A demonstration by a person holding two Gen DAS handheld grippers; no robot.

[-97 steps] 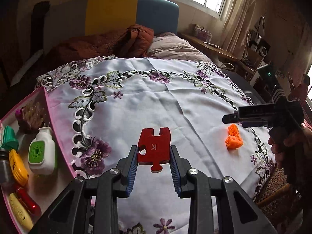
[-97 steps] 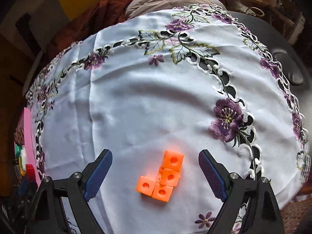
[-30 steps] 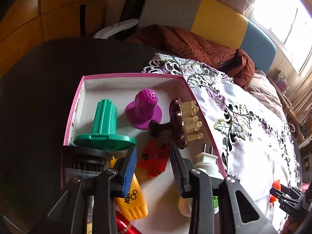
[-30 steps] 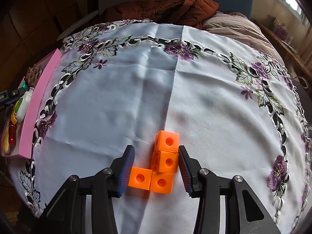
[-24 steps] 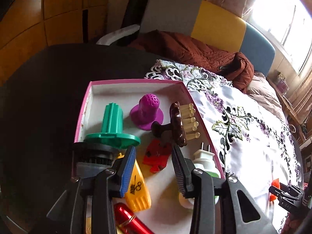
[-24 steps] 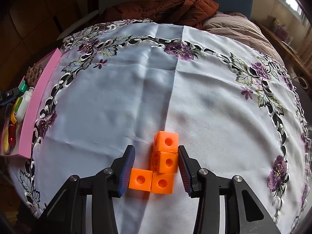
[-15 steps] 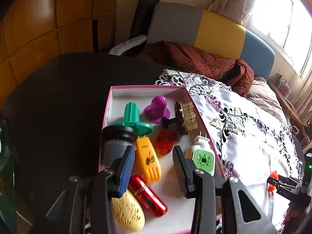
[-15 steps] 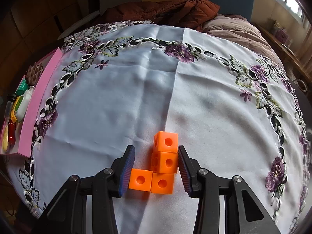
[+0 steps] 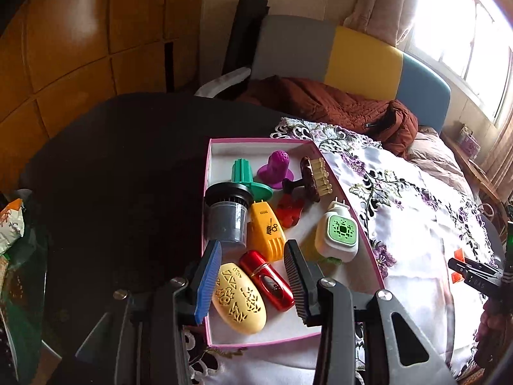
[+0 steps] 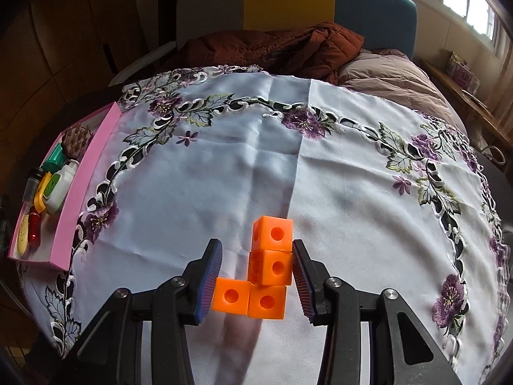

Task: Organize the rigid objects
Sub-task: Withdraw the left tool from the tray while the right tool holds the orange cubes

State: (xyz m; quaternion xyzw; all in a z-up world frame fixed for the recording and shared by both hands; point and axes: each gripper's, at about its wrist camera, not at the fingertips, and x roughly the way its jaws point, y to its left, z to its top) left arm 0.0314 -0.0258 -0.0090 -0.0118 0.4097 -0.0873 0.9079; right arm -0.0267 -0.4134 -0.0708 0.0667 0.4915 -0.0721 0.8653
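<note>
My right gripper (image 10: 256,280) is shut on an orange piece of joined cubes (image 10: 267,266) and holds it above the white cloth; its shadow shows below. My left gripper (image 9: 253,276) is open and empty, raised over the near end of the pink tray (image 9: 368,243). The red puzzle piece (image 9: 290,213) lies in the tray between a yellow clip (image 9: 266,229) and a brown brush (image 9: 312,178). The right gripper and orange piece also show at the far right of the left wrist view (image 9: 457,268).
The tray also holds a green stand (image 9: 245,176), purple cone (image 9: 277,168), grey cup (image 9: 226,216), white-green plug-in (image 9: 338,232), red tube (image 9: 267,280) and yellow oval (image 9: 239,296). The tray shows at left in the right wrist view (image 10: 86,173). A brown jacket (image 10: 272,48) lies beyond the table.
My left gripper let go of the red puzzle piece in the tray and drew back and up. My right gripper closed on the orange cubes and lifted them off the cloth.
</note>
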